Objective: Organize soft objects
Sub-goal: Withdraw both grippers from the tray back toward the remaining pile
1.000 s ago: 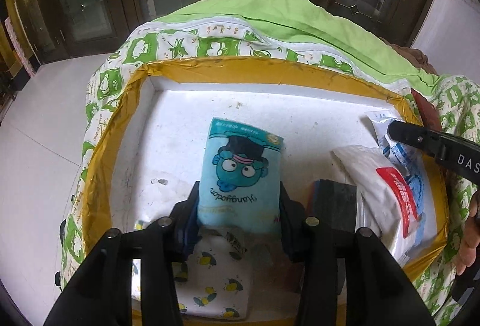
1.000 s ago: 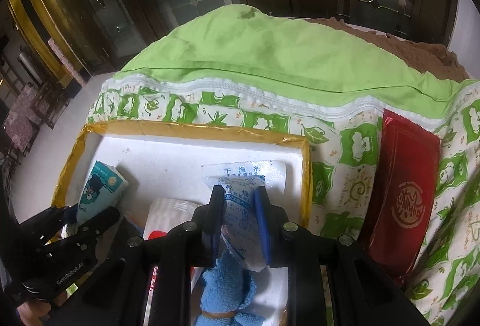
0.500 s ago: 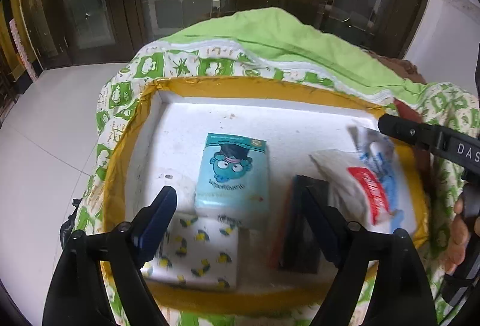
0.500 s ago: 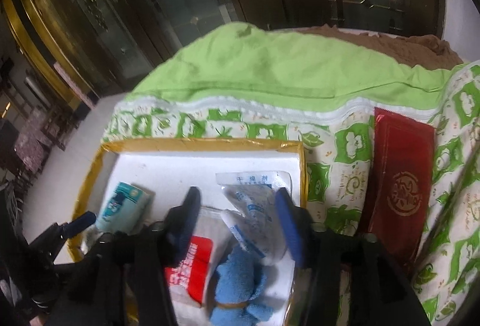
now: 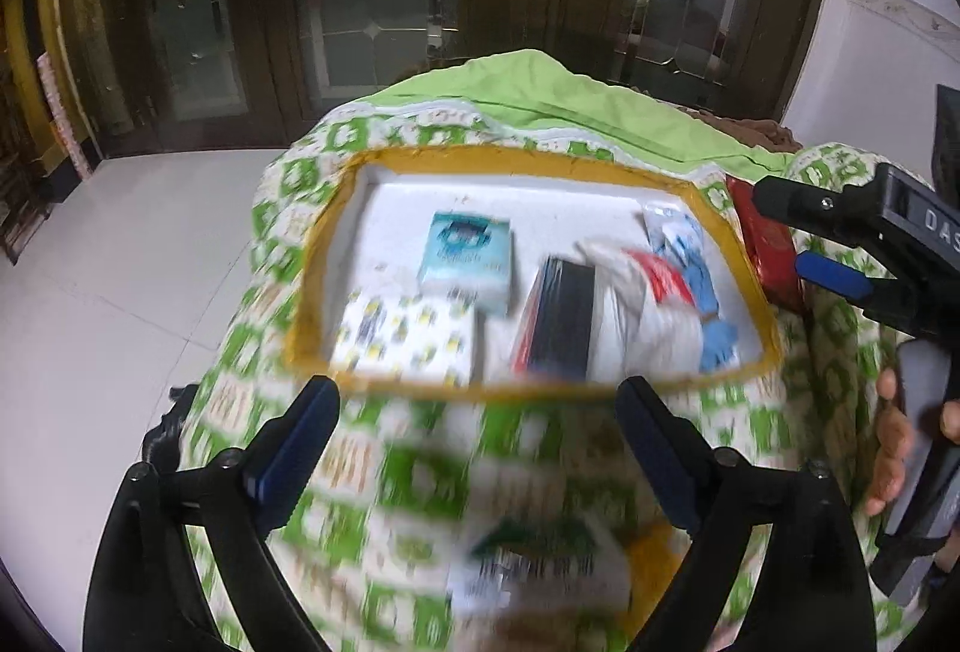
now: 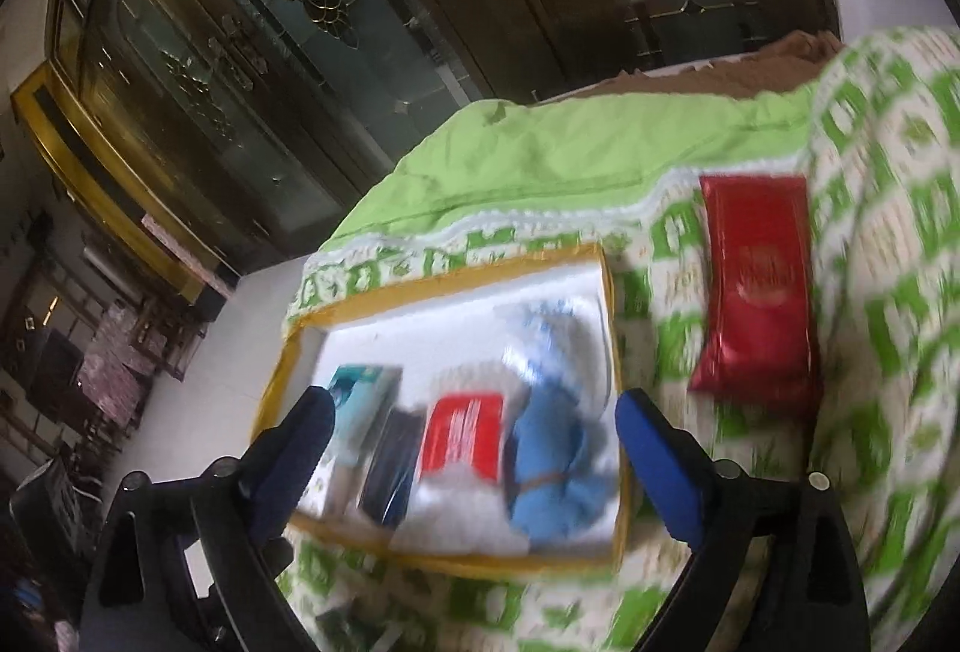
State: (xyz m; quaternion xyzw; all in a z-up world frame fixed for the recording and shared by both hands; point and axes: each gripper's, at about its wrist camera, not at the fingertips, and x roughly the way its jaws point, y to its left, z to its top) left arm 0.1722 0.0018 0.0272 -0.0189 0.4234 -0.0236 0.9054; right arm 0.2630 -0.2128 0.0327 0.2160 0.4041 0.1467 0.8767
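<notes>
White foam forms the tray [image 5: 336,256], edged in yellow tape, resting on a green-patterned quilt [image 5: 420,478]; everything below is placed against that tray. The left gripper [image 5: 477,415] hangs tilted downward over the quilt just outside the tray's near rim, jaws spread wide with nothing between them. The right gripper [image 6: 474,427] slants down over the tray's near half, likewise spread and empty. A person's hand [image 5: 894,442] holds its handle beside the tray's right wall.

A second ago the left jaws pinched the teal tissue pack [image 5: 468,256] and the right ones gripped the white sachet [image 5: 672,226]; both have just been opening, both packs now lie loose inside the tray, and both tools have drawn back and up from it.

Inside the tray, six things: one teal tissue pack, one yellow-dotted pack [image 5: 408,340], one dark box [image 5: 561,322], one white bag with a red label [image 6: 462,436], one white sachet, one blue plush toy [image 6: 552,466]. Outside the right wall lies one red packet [image 6: 756,292] on the quilt. Two grippers in all.
</notes>
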